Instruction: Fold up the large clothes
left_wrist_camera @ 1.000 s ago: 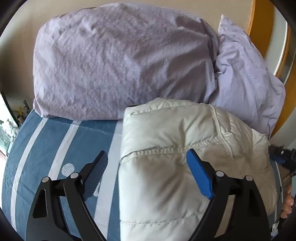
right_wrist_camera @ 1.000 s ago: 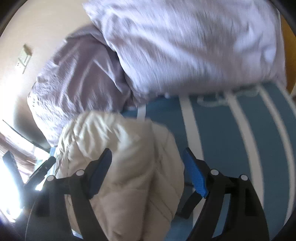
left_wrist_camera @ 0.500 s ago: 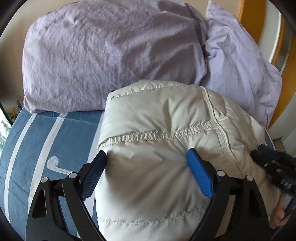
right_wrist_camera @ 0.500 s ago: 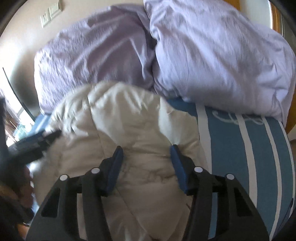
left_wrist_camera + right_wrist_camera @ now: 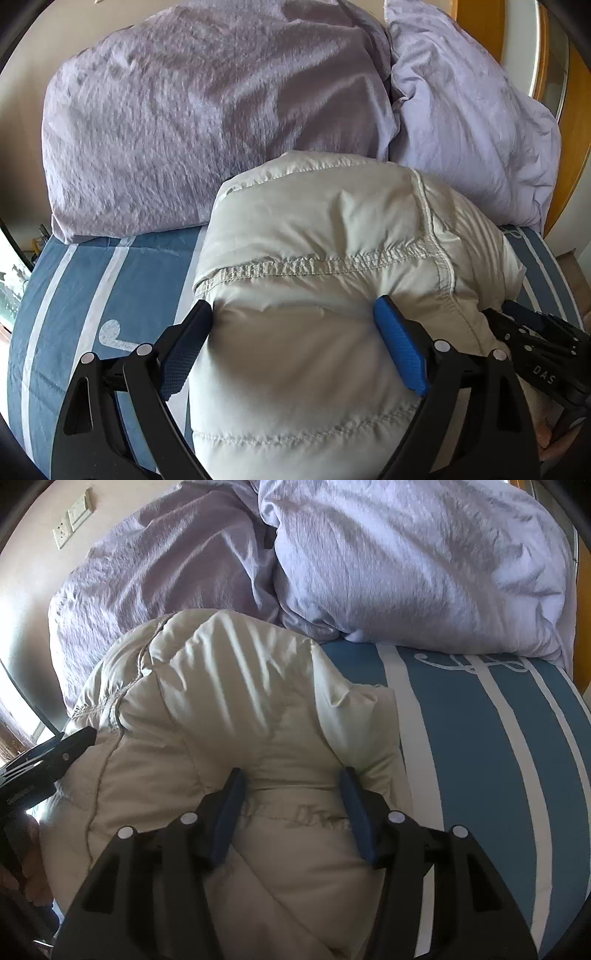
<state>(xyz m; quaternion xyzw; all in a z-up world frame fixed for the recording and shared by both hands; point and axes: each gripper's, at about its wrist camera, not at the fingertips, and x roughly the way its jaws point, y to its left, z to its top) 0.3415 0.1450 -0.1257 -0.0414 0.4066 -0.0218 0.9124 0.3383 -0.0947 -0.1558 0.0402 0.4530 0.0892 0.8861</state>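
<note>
A cream puffy quilted jacket [image 5: 321,258] lies bunched in a folded bundle on the blue striped bed, against the pillows. My left gripper [image 5: 295,325] is open wide, its blue pads pressing into the bundle's left part. My right gripper [image 5: 291,794] has its jaws partly closed and squeezing a thick fold of the jacket [image 5: 229,709] on the bundle's right side. The right gripper also shows at the right edge of the left wrist view [image 5: 535,350], and the left gripper at the left edge of the right wrist view [image 5: 48,760].
Two large lilac pillows [image 5: 207,122] [image 5: 417,565] stand against the wall at the head of the bed. The blue sheet with white stripes [image 5: 498,760] spreads either side of the jacket. A wooden frame [image 5: 576,122] stands at the right. Wall sockets [image 5: 70,520] are at the upper left.
Both grippers moved forward onto the jacket. The right gripper's jaws closed from wide open onto a fold of it. The left gripper stayed open and pushed in closer.
</note>
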